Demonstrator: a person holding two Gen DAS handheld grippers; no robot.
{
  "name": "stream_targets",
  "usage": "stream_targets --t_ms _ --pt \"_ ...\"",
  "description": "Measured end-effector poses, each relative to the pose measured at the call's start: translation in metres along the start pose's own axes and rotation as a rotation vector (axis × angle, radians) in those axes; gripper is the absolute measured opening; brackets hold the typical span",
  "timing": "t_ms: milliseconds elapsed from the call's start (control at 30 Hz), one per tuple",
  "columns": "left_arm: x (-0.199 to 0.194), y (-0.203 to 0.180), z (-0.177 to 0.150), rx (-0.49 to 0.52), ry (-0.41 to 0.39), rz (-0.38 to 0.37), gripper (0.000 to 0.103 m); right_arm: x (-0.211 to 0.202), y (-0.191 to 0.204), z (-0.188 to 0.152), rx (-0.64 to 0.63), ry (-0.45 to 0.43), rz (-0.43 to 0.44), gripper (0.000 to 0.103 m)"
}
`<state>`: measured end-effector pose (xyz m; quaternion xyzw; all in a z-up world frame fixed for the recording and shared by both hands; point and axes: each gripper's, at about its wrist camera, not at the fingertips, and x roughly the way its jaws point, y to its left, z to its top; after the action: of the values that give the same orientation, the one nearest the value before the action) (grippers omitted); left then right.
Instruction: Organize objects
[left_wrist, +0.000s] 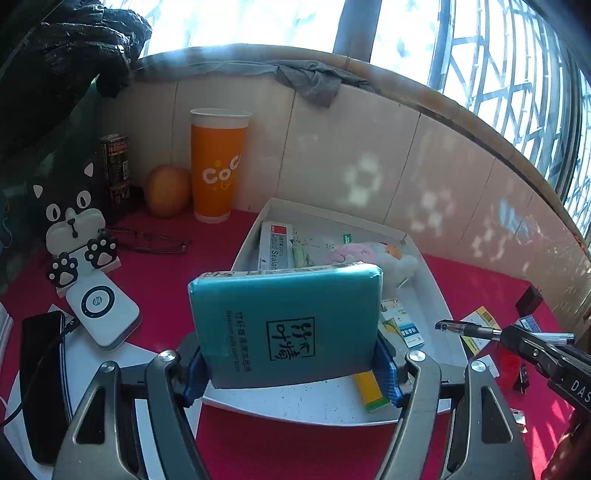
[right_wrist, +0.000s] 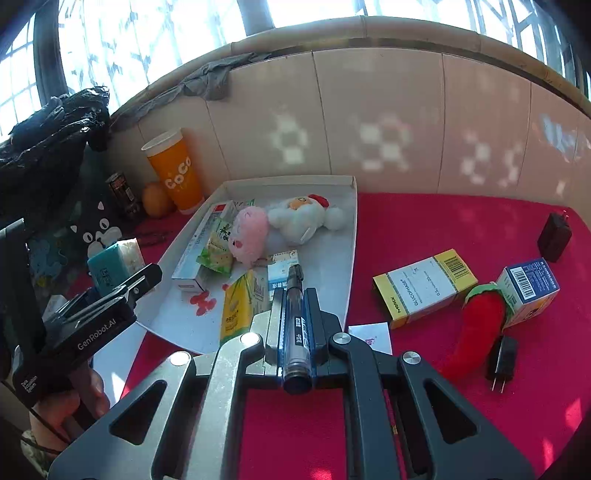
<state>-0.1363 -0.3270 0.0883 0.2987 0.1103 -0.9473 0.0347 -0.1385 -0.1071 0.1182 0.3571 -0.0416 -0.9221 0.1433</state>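
Red tablecloth (right_wrist: 443, 229), white tray (right_wrist: 352, 221) | left gripper (left_wrist: 291, 369) pinching teal tissue pack (left_wrist: 286, 317) | right gripper (right_wrist: 293, 332) clamped on pen (right_wrist: 295, 325)

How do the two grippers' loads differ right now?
The left gripper holds a wide teal tissue pack upright, jaws spread; the right gripper is shut on a slim clear-barrelled black pen lying along its fingers. The pack is soft and flat, the pen rigid. Both are near the white tray.
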Motion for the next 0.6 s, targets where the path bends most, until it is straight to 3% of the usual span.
stream_targets --t_ms 267,467,600 --pt "0.025 -0.003 0.014 0.027 0.031 0.007 0.072 0.032 0.003 0.027 -0.020 -0.016 -0.070 0.008" --pt "0.033 -0.003 0.014 0.053 0.051 0.009 0.072 0.047 0.010 0.042 -0.066 0.052 -0.118 0.008" --pt "0.043 0.000 0.021 0.045 0.048 0.020 0.072 0.042 0.017 0.049 -0.142 -0.008 -0.174 0.008"
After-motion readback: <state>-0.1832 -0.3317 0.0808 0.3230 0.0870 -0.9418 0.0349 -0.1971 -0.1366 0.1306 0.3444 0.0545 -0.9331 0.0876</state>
